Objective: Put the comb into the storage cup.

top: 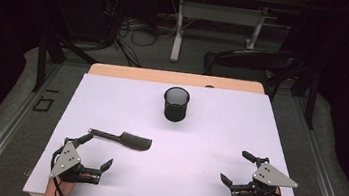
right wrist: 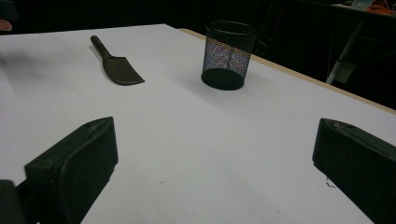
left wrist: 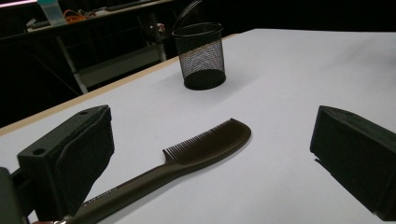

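Holding both tongs wide open and empty, my left (top: 96, 152) sits just behind the comb (top: 122, 139) for a grab, my right (top: 237, 168) well short of the cup (top: 175, 104).

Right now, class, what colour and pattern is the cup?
Black wire mesh cup, seen best in the left gripper view.

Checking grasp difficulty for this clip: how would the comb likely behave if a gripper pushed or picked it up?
The comb lies flat on the white table, so it would probably slide rather than roll. It looks like thin moulded plastic, so likely light and fairly stiff. Its low profile may make it hard for the fingers to get under; the long handle seems the easier hold.
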Demonstrator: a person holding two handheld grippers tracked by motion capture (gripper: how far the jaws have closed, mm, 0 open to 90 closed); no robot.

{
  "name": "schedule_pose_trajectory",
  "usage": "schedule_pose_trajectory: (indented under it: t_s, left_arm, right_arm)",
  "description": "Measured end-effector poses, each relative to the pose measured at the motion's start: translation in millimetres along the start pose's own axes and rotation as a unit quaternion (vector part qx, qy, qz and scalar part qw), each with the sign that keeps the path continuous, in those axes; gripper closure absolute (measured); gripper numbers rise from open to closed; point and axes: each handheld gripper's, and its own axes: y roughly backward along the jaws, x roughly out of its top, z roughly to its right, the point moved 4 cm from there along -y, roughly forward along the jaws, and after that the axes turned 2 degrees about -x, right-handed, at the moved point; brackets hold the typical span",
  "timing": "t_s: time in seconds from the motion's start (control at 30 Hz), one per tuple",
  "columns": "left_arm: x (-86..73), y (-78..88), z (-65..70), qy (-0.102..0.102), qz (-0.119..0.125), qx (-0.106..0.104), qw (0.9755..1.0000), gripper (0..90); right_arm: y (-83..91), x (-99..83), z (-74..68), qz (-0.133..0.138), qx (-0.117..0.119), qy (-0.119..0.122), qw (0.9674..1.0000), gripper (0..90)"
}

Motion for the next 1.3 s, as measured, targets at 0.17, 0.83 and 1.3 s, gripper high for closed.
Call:
schedule_pose_trajectory:
  t_s: [0.17, 0.83, 1.3]
  left_arm:
    - [0.3, -0.3, 0.5, 0.001, 0.000, 0.002, 1.0000, 0.0]
    - [6.6, -4.6, -12.3, 0.029, -0.019, 0.026, 0.9991, 0.2]
    - [12.1, -11.8, -31.6, 0.047, -0.033, 0.026, 0.9980, 0.2]
  right_arm:
    - [0.1, -0.1, -0.7, -0.001, 0.003, 0.002, 1.0000, 0.0]
    - [-4.2, -1.4, 0.6, -0.007, 0.010, 0.002, 0.9999, 0.0]
    - [-4.2, -1.9, 1.2, -0.010, 0.008, 0.004, 0.9999, 0.0]
